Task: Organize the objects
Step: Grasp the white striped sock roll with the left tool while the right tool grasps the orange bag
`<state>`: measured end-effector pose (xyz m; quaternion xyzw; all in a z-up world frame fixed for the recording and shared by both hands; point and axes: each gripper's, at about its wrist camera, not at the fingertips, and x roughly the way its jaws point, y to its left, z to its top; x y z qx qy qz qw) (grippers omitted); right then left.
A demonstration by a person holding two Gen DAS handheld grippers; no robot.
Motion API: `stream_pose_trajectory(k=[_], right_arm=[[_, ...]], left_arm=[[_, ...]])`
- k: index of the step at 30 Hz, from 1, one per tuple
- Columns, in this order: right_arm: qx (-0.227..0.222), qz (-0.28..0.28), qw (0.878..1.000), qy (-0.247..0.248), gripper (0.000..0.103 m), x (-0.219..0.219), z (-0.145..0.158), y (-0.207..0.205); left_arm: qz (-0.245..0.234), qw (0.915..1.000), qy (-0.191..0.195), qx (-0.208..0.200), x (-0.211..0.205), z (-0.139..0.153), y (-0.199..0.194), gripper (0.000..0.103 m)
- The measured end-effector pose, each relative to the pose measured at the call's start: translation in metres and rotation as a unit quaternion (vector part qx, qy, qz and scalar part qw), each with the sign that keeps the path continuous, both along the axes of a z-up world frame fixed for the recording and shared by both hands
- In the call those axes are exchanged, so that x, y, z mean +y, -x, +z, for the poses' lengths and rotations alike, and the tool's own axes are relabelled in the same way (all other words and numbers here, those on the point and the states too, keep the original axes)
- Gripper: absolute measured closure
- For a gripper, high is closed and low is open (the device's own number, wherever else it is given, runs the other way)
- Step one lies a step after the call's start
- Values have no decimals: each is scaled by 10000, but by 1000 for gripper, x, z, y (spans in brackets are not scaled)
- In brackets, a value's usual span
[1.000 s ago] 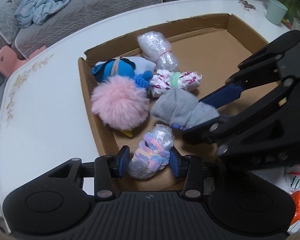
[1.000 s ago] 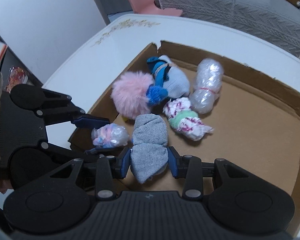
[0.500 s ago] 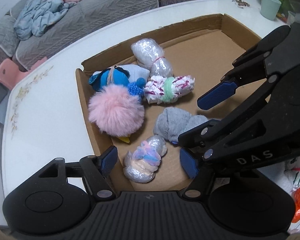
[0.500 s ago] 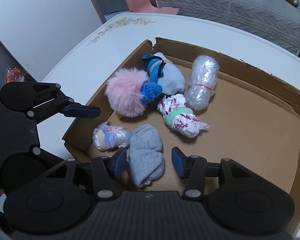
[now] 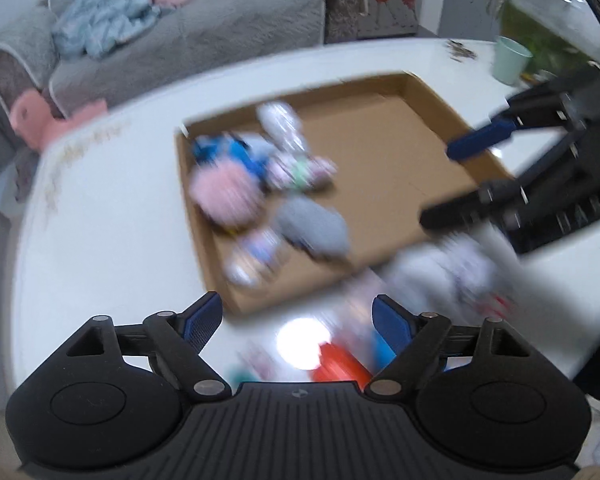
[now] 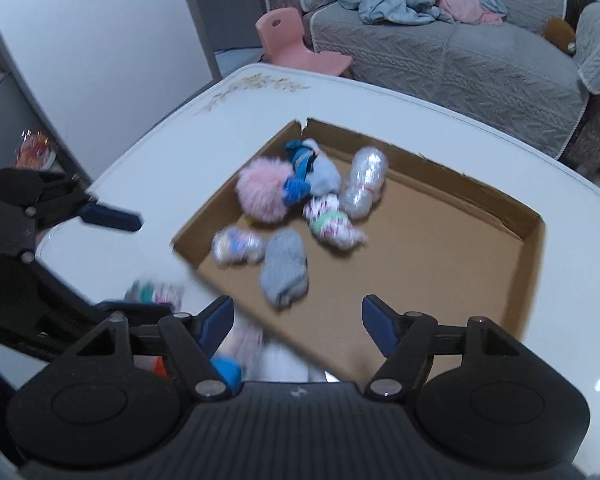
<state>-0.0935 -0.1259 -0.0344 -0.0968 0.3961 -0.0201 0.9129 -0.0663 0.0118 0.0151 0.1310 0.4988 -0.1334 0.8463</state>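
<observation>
A shallow cardboard box lies on the white table. In its near-left corner lie a pink pom-pom, a blue and white bundle, a clear wrapped bundle, a red-and-white sock roll, a grey sock roll and a pastel wrapped bundle. My left gripper is open and empty, above the table's near edge outside the box. My right gripper is open and empty above the box's near wall. Both views are blurred.
More loose items lie on the table in front of the box: an orange one, white wrapped ones and a small pink-green bundle. A mint cup stands far right. A grey sofa and a pink chair are beyond the table.
Both grippers opened, letting go of the pastel bundle and the grey sock roll in the box. Both then drew back and up, away from the box.
</observation>
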Motion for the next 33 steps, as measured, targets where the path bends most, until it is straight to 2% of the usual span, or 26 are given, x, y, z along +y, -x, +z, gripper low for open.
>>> stream_pose_trajectory(k=[6, 8, 10, 14, 19, 26, 33], right_arm=[[274, -197, 9994, -19, 33, 5, -23, 60], [504, -302, 9982, 95, 33, 9, -37, 70], [640, -251, 9976, 97, 33, 13, -47, 76], [819, -275, 9962, 89, 33, 14, -59, 75], [959, -276, 9950, 49, 33, 13, -68, 76], [1413, -292, 9894, 185, 33, 17, -93, 74], [1555, -337, 9872, 132, 34, 17, -104, 67]], left_arm=[[193, 9956, 603, 697, -16, -23, 77, 14], [260, 9929, 801, 844, -24, -33, 91, 14], [185, 9922, 801, 934, -35, -42, 99, 14], [145, 9943, 678, 805, -48, -54, 105, 14], [320, 9958, 499, 698, -44, -72, 97, 14], [123, 9974, 511, 491, -50, -78, 93, 11], [94, 9965, 628, 549, -50, -83, 87, 18]])
